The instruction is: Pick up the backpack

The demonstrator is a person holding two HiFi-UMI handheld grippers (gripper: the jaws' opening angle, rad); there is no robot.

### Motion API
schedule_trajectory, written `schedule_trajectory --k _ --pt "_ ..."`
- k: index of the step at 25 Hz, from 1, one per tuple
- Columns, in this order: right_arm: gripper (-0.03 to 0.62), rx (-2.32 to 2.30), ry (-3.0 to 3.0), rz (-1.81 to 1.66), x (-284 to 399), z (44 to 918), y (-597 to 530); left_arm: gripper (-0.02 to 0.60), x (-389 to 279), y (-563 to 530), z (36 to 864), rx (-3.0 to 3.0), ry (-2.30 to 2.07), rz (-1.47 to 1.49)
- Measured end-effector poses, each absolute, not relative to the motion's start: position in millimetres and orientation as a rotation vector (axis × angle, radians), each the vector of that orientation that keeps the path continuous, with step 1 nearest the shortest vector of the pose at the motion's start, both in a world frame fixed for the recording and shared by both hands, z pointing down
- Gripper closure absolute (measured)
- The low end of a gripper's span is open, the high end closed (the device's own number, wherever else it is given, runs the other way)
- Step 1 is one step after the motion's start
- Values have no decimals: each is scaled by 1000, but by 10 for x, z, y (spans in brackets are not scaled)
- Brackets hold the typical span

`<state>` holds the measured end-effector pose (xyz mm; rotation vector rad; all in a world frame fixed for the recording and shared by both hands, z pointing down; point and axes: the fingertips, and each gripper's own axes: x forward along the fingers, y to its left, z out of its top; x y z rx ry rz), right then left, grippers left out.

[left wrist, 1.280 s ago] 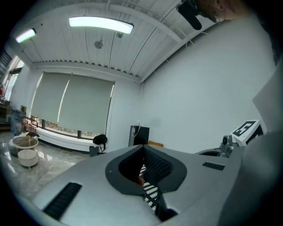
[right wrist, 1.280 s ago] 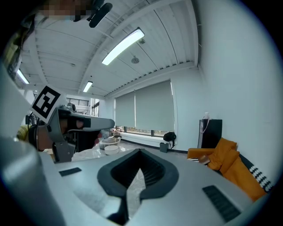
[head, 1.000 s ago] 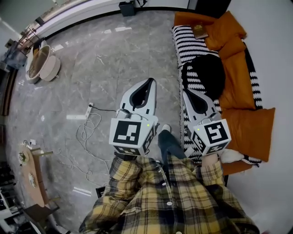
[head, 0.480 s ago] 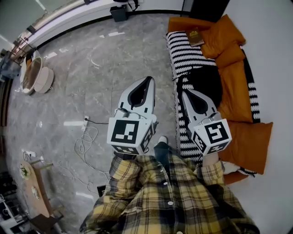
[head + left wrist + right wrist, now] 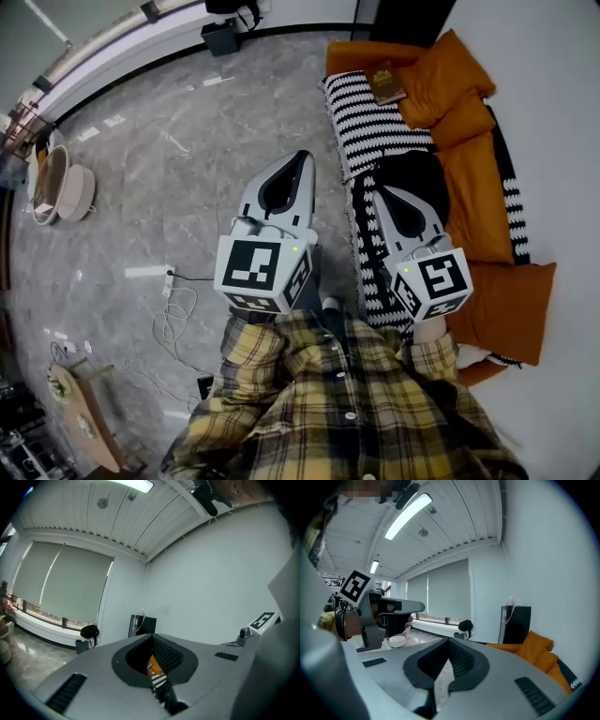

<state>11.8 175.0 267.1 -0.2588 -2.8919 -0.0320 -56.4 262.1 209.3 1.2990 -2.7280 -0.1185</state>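
At centre frame, our left gripper (image 5: 302,157) and right gripper (image 5: 382,194), both jaws closed on nothing, black backpack (image 5: 433,172) on the orange sofa (image 5: 485,202) right of them.

I see a black backpack (image 5: 433,178) on a black-and-white striped blanket (image 5: 370,117), orange cushions (image 5: 483,192) at the right, grey marbled floor (image 5: 159,178), and my yellow plaid shirt (image 5: 347,403) at the bottom.

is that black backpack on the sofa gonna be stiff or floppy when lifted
Probably floppy: the backpack looks like a soft, rounded fabric lump, so it would likely sag from wherever it is gripped. It lies on the striped cover of the sofa, so a push may bunch the cover instead of sliding it. Its weight can't be judged.
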Motion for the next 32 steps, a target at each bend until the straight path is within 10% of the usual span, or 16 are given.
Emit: schedule_trajectory --k 16,32 --pt "579 349 -2844 63 -1664 2610 294 563 -2411 386 1863 1985 -2270 24" --pt "579 1131 -2575 186 -783 2801 -725 563 -1738 -1007 2201 2457 -1646 92"
